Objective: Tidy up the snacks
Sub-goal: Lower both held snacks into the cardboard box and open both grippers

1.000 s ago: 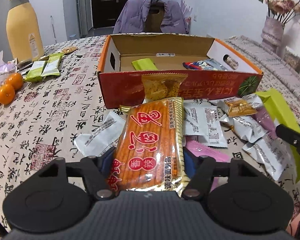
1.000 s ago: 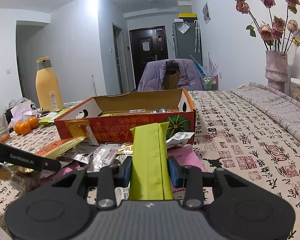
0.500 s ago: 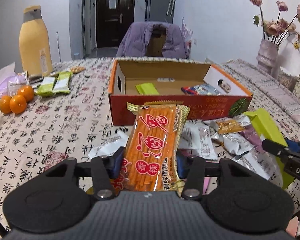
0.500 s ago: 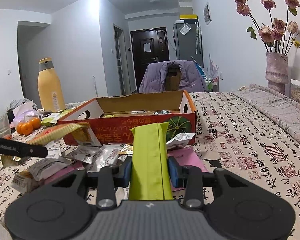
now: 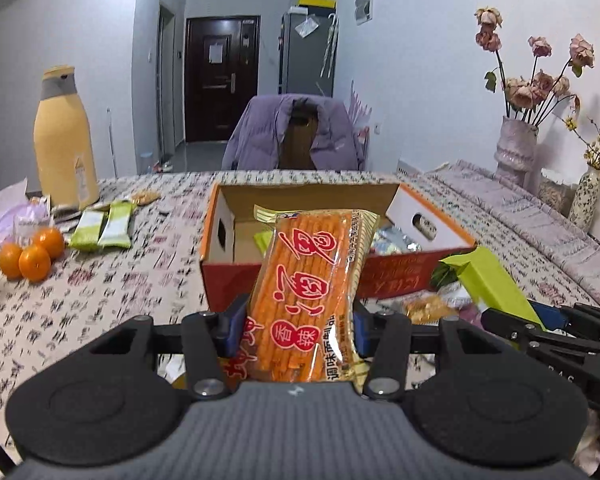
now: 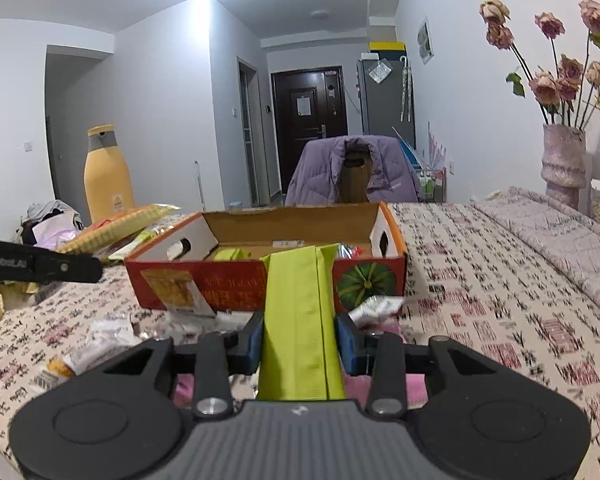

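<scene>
While left gripper (image 5: 298, 334) is clamping orange snack pack (image 5: 310, 292) and right gripper (image 6: 300, 344) green packet (image 6: 300, 320), both facing cardboard box (image 6: 260, 276); advise clearing its near wall before releasing.

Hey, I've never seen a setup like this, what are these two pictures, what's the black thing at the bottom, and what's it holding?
There is no robot here. A person holds a hand tool with two fingers in each hand, and a wide-angle camera on each tool looks forward along its fingers. The black shape at the bottom is the tool itself.

In the left tool's view, the left gripper is shut on an orange snack pack, lifted in front of an open cardboard box.

In the right tool's view, the right gripper is shut on a green packet, aimed at that box.

Loose wrapped snacks lie on the patterned tablecloth. Oranges and a yellow bottle sit off to the left.
</scene>
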Action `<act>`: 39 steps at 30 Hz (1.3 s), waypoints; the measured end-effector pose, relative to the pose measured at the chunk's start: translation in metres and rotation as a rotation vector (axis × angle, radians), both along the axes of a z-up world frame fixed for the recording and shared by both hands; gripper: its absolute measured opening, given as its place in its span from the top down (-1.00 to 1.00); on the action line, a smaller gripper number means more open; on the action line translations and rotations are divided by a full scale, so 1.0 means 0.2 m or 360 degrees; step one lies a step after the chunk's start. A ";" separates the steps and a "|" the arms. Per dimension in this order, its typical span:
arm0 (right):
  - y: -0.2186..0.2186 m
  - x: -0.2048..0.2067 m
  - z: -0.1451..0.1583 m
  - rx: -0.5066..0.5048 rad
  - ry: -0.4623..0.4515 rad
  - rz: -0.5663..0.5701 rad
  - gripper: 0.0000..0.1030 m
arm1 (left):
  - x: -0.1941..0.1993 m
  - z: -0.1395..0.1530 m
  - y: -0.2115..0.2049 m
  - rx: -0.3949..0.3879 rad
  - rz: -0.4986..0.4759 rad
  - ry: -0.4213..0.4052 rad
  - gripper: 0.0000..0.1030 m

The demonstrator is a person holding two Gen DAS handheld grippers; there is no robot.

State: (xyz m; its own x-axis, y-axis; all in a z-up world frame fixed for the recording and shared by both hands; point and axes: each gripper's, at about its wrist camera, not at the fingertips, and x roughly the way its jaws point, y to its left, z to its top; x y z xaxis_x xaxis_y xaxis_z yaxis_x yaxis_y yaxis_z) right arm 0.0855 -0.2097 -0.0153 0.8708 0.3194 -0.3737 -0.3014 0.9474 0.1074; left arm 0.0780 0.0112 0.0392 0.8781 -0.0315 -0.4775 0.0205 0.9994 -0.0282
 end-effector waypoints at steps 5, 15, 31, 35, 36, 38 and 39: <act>0.03 0.07 0.07 -0.0004 -0.0061 0.0011 0.29 | 0.08 0.05 -0.03 0.0021 -0.0003 -0.0038 0.02; 0.11 0.32 0.25 -0.0001 -0.0127 0.0030 0.29 | 0.35 0.17 -0.07 0.0056 0.0024 -0.0083 0.02; 0.24 0.88 0.30 -0.0049 0.0009 0.0031 0.29 | 0.89 0.14 -0.06 0.0109 0.0219 0.0048 0.02; 0.29 1.00 0.22 -0.0091 0.0082 0.0019 0.29 | 1.00 0.05 -0.03 0.0098 0.0262 0.0136 0.02; 0.30 1.03 0.20 -0.0103 0.0099 0.0012 0.29 | 1.02 0.02 -0.03 0.0100 0.0273 0.0153 0.02; 0.31 1.09 0.16 -0.0122 0.0133 -0.0006 0.29 | 1.06 -0.03 -0.02 0.0110 0.0288 0.0189 0.02; 0.32 1.12 0.13 -0.0130 0.0162 -0.0019 0.29 | 1.08 -0.06 -0.01 0.0120 0.0297 0.0208 0.02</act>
